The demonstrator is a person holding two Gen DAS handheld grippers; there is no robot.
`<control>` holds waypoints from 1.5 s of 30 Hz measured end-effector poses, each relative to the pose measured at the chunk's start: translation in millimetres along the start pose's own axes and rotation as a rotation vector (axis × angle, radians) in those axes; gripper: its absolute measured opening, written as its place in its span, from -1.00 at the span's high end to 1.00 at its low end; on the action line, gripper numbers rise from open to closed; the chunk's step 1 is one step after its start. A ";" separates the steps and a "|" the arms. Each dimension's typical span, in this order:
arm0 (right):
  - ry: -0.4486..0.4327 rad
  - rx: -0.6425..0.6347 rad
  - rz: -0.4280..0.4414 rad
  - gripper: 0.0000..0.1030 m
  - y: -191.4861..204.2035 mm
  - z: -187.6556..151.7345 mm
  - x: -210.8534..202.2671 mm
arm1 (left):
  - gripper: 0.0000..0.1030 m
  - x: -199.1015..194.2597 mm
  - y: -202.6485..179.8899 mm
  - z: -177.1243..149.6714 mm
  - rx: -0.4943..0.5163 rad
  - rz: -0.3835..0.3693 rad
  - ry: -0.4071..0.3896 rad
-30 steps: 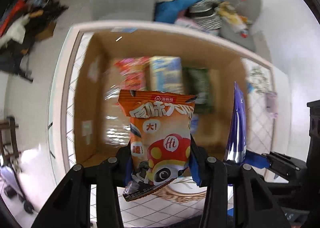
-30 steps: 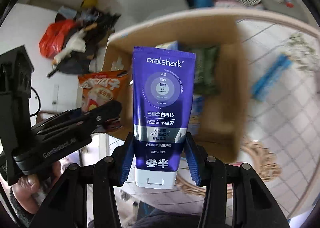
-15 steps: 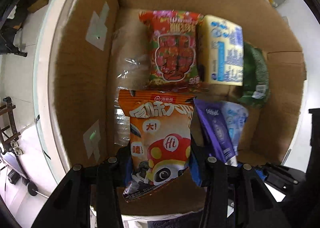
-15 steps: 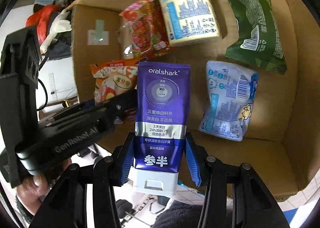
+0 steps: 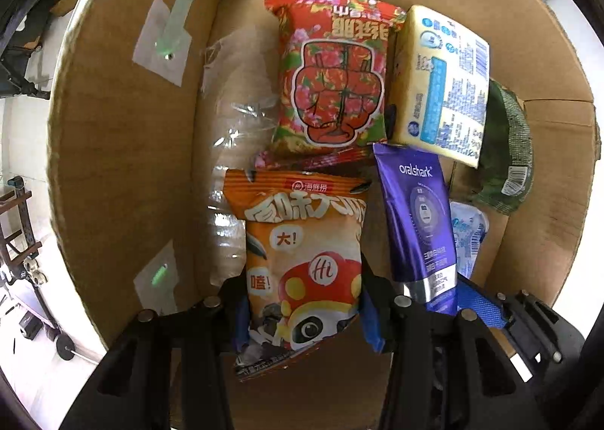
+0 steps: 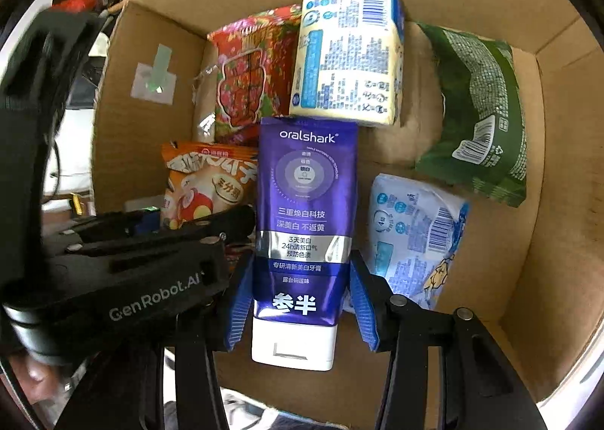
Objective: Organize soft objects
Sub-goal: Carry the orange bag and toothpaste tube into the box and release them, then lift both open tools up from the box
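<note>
My left gripper (image 5: 302, 311) is shut on an orange snack bag (image 5: 302, 260) and holds it inside a cardboard box (image 5: 124, 151), low near the floor. My right gripper (image 6: 302, 301) is shut on a purple oralshark toothpaste tube (image 6: 304, 211), just right of the snack bag; the tube also shows in the left wrist view (image 5: 419, 218). The snack bag shows in the right wrist view (image 6: 207, 181), with the left gripper's black body (image 6: 124, 271) beside it.
In the box lie a red floral snack bag (image 5: 332, 71), a yellow tissue pack (image 5: 441, 83), a green bag (image 6: 479, 109), a light blue pack (image 6: 411, 237) and clear plastic wrap (image 5: 234, 120). The box walls (image 6: 558, 203) close in all round.
Both grippers have moved from above the box down and forward into it, each still holding its item. The box contents now fill both views.
</note>
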State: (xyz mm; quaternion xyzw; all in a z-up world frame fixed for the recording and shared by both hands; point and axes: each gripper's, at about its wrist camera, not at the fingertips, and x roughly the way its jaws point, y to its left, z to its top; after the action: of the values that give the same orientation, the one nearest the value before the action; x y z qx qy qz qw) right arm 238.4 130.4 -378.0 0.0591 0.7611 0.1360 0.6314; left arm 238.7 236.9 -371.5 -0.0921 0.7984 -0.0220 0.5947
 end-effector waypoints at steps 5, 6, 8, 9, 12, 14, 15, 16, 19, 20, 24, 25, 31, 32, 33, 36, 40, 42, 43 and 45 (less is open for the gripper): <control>-0.033 -0.031 -0.061 -0.02 7.8 -7.5 3.6 | -0.03 -2.5 -9.5 -5.0 0.010 0.043 -0.002; -0.051 -0.037 -0.072 -0.07 6.6 -13.0 -1.2 | -0.12 -7.2 -9.7 -7.7 0.011 0.045 -0.017; -0.092 -0.053 -0.091 -0.38 5.3 -18.2 -14.4 | -0.48 -19.0 -12.1 -14.5 0.013 0.053 -0.057; -0.113 -0.060 -0.102 -0.39 5.1 -21.8 -22.8 | -0.58 -25.0 -14.0 -18.6 0.015 0.060 -0.078; -0.152 -0.074 -0.144 -0.39 1.5 -29.7 -40.2 | -0.81 -40.5 -20.3 -28.8 0.021 0.064 -0.127; -0.170 -0.062 -0.167 -0.40 -3.4 -35.1 -50.4 | -0.91 -49.5 -24.3 -38.2 0.019 0.064 -0.162; -0.174 -0.059 -0.173 -0.42 -3.6 -38.9 -52.1 | -0.91 -55.2 -26.0 -43.8 0.016 0.059 -0.183; -0.180 -0.053 -0.179 -0.48 -9.7 -44.6 -54.4 | -0.91 -59.6 -28.9 -49.3 0.012 0.059 -0.205; -0.194 -0.041 -0.191 -0.55 -19.3 -40.4 -68.2 | -0.92 -73.7 -28.4 -72.1 0.012 0.070 -0.269; -0.207 -0.035 -0.200 -0.63 -22.3 -45.6 -73.3 | -0.92 -78.6 -29.8 -77.2 0.011 0.068 -0.290; -0.257 -0.031 -0.216 -0.90 -24.0 -70.1 -103.5 | -0.92 -102.1 -40.0 -96.0 0.020 0.086 -0.363; -0.270 -0.034 -0.222 -0.90 -27.4 -77.2 -112.7 | -0.92 -106.8 -41.4 -102.2 0.020 0.094 -0.385; -0.338 -0.028 -0.224 -0.91 -33.9 -108.0 -150.3 | -0.92 -128.5 -46.7 -129.9 0.022 0.112 -0.495; -0.350 -0.028 -0.222 -0.91 -34.6 -113.9 -156.4 | -0.92 -132.2 -48.2 -134.5 0.024 0.112 -0.508; -0.367 -0.028 -0.222 -0.91 -35.2 -121.6 -164.1 | -0.92 -136.5 -50.4 -140.6 0.028 0.115 -0.525; -0.402 -0.034 -0.229 -0.91 -35.4 -138.0 -180.2 | -0.92 -151.9 -56.5 -160.2 0.042 0.132 -0.577; -0.450 -0.044 -0.225 -0.91 -33.7 -160.9 -201.4 | -0.92 -169.9 -63.4 -184.2 0.058 0.148 -0.633; -0.471 -0.045 -0.217 -0.91 -33.5 -171.0 -210.3 | -0.92 -177.3 -65.8 -194.4 0.062 0.149 -0.655; -0.479 -0.043 -0.209 -0.91 -34.1 -175.4 -214.2 | -0.92 -179.4 -66.6 -198.2 0.062 0.155 -0.663; -0.495 -0.041 -0.202 -0.91 -35.2 -183.6 -220.2 | -0.92 -183.8 -69.1 -205.8 0.065 0.156 -0.673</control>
State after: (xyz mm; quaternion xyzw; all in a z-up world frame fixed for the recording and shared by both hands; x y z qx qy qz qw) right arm 104.9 14.8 -149.5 0.0015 0.5828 0.0694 0.8097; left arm 101.5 185.7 -127.6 -0.0138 0.5610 0.0297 0.8272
